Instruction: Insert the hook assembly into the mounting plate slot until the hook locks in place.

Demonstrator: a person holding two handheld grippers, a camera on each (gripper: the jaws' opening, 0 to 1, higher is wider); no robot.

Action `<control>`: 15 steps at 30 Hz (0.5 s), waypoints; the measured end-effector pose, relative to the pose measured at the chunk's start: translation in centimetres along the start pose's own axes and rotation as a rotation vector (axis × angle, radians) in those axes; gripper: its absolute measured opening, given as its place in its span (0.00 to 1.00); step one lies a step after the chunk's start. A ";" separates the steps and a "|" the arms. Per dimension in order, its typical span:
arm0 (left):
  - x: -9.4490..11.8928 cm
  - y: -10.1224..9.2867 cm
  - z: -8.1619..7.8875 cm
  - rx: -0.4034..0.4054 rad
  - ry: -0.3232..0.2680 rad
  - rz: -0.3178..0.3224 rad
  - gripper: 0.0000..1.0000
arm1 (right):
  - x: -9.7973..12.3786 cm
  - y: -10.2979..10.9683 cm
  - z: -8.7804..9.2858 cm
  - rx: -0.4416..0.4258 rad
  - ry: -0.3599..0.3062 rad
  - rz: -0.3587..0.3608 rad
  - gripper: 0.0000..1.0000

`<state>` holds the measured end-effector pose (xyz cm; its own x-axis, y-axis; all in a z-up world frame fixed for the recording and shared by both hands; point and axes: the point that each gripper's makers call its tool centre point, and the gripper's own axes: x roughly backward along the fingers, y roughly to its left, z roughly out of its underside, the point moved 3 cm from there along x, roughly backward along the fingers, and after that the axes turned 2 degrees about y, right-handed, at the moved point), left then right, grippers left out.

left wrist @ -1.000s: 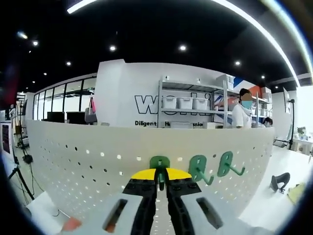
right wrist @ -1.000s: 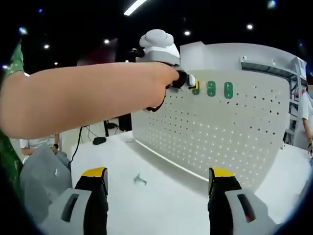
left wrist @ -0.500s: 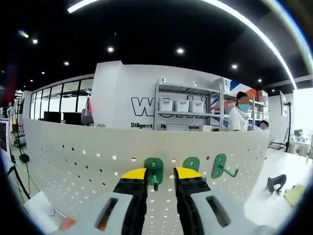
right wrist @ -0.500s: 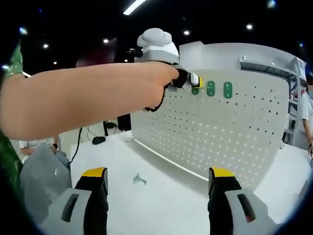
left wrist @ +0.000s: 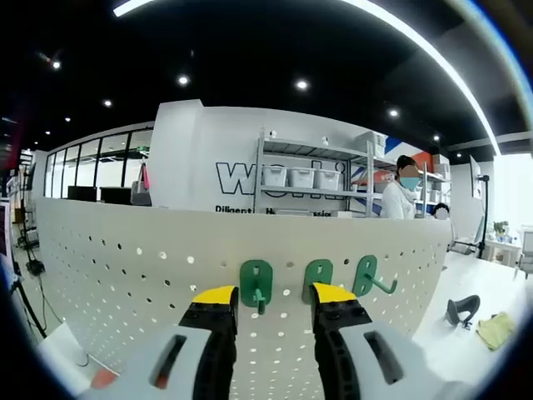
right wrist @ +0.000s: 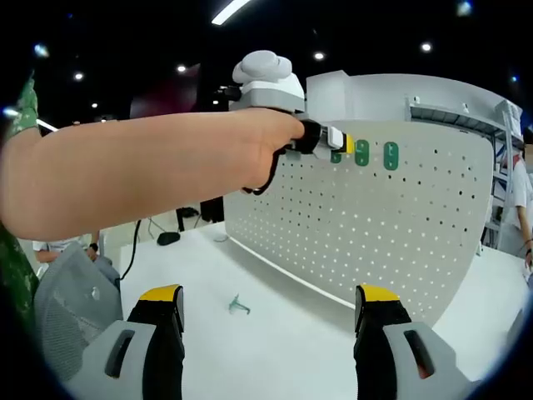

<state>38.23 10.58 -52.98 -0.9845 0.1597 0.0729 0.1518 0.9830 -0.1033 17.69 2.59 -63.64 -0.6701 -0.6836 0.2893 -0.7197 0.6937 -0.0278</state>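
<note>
White pegboard (left wrist: 125, 275) rises off the counter (right wrist: 275, 333). My left hand-held gripper (left wrist: 271, 296) has its jaws apart, framing a green hook (left wrist: 256, 283) seated just ahead; insertion looks done. My right hand-held gripper (right wrist: 266, 304) gapes empty; a spare hook (right wrist: 237, 307) lies ahead.

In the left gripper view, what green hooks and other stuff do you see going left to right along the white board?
First green hook → second green hook → third green hook → black object on the table → yellowish cloth.
</note>
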 end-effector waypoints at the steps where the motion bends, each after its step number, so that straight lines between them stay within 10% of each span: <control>1: 0.0 0.0 0.0 -0.002 -0.003 0.003 0.39 | 0.0 0.1 0.0 0.000 0.000 0.001 0.86; 15: 1.4 0.7 -0.8 0.008 -0.022 0.028 0.46 | 0.0 1.0 -0.6 0.015 0.004 0.004 0.86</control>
<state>37.05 11.52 -52.11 -0.9816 0.1847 0.0483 0.1784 0.9775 -0.1130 17.05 3.42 -63.10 -0.6725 -0.6796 0.2930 -0.7195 0.6931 -0.0435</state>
